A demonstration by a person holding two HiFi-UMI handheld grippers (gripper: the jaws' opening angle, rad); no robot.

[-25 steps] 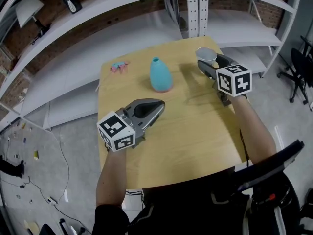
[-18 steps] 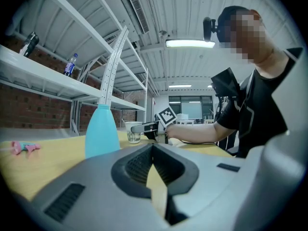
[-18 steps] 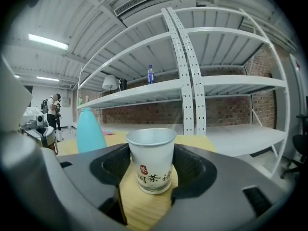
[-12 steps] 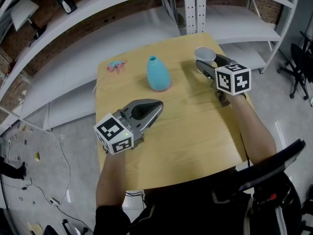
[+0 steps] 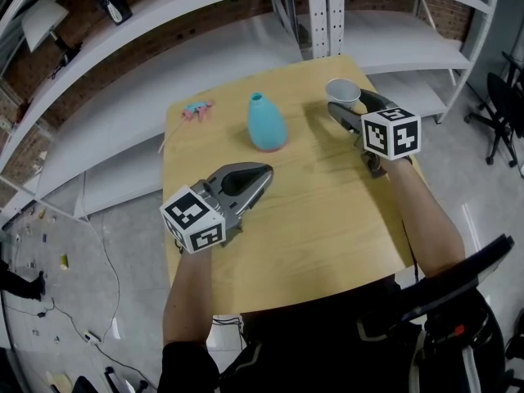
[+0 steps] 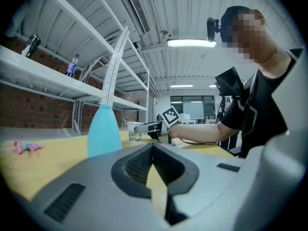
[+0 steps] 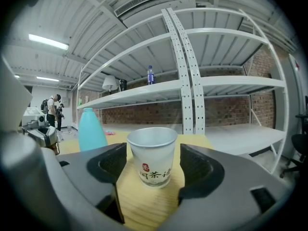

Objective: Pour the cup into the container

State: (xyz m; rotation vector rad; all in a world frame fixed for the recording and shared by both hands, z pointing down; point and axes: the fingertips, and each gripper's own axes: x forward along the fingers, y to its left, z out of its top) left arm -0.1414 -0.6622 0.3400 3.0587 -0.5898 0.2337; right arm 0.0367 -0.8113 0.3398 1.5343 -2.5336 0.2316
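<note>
1. At far right of wooden table (image 5: 327,211): paper cup (image 5: 343,93), upright, red print on its side, standing on the tabletop
2. Around cup: right gripper (image 5: 349,105), jaws spread wide on either side, just been opening, small gaps to cup wall, pads not pressing, grip released
3. At near left of table: left gripper (image 5: 262,173), jaws clenched together, nothing between them, pointed toward far right
4. Far centre, left of cup and well apart from it: teal container (image 5: 267,124), bottle-shaped, upright, narrow neck on top
5. Far left corner: small pink item (image 5: 197,110), lying flat, too small to identify
6. Beyond table: white metal shelving (image 5: 327,15) against brick wall
</note>
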